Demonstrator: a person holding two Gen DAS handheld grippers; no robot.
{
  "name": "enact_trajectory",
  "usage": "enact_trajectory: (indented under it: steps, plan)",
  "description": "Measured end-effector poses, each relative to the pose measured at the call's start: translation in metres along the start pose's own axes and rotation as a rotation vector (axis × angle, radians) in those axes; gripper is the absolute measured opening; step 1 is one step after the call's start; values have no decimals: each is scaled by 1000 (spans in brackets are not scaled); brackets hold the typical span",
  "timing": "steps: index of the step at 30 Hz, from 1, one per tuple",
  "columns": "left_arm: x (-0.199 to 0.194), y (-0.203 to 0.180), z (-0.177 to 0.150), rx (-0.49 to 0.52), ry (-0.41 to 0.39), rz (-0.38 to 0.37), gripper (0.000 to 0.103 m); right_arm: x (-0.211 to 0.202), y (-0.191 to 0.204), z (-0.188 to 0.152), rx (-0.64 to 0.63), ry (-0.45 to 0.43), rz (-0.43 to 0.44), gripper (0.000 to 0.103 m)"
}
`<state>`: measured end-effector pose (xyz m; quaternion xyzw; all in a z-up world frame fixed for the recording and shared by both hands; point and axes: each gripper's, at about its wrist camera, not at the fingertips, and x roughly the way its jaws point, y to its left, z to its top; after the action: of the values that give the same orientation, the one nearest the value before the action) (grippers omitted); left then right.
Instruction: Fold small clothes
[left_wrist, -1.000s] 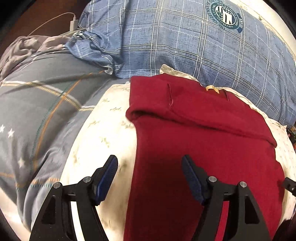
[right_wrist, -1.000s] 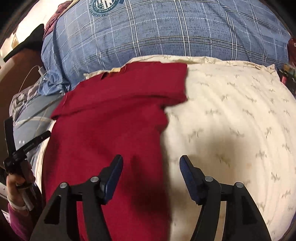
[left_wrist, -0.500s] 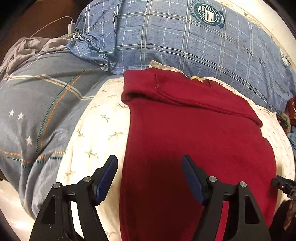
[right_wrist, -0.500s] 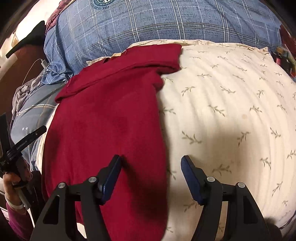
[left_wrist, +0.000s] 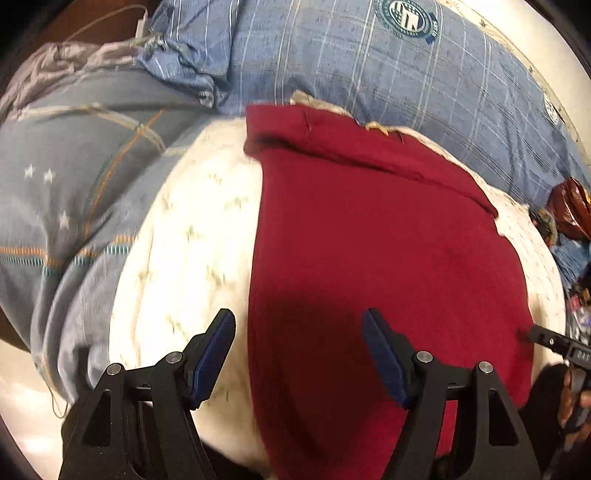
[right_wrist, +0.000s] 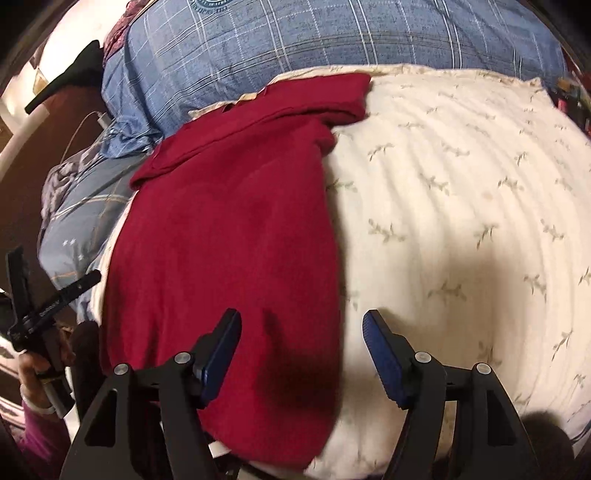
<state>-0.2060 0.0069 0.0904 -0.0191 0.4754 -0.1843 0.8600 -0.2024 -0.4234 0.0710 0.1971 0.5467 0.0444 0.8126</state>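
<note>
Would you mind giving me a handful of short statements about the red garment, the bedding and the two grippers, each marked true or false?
1. The red garment lies on the cream leaf-print quilt. True.
2. The left gripper is clamped on the garment. False: its jaws stand open above the cloth's left edge, gripping nothing.
3. A blue plaid pillow lies beyond the garment's far end. True.
4. The garment is spread with both sleeves out flat. False: it is a long narrow strip, its far end folded over.
5. The right gripper holds a sock. False: its jaws have just been opening and are empty, over the garment's right edge.
</note>
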Motion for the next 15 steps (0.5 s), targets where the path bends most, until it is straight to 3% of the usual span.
enact_trajectory:
  steps: [6,13,15]
  plan:
    - [1,10,-18,1,69,-4,71,2,-6,-20,15,82,71,70]
    - [4,17,-28,-42,115,-38,70,3,1,-32,0,121,206,70]
    - [7,14,-29,-28,124,-45,69,5,2,-32,-9,123,201,70]
